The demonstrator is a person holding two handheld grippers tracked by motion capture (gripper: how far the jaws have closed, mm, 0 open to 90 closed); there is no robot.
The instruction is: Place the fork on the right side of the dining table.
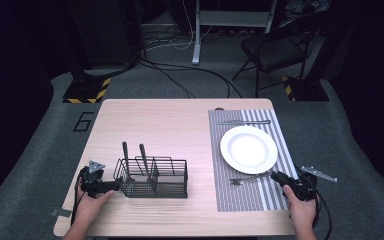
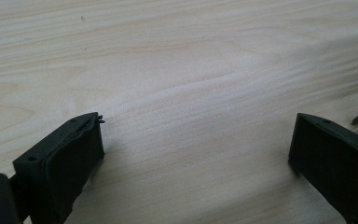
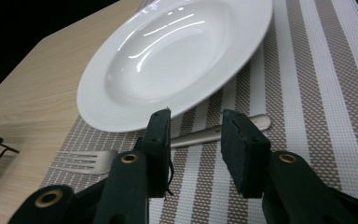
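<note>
Glossy white plate (image 3: pixel 168 60), brushed-metal fork (image 3: pixel 88 161), woven placemat (image 3: pixel 307 116)

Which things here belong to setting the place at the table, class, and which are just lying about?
In the job: fork between plate and right gripper; white plate; striped placemat; knife beyond the plate; wire caddy with two utensils, beside the left gripper.

Lying about: folding chair; floor cables.
</note>
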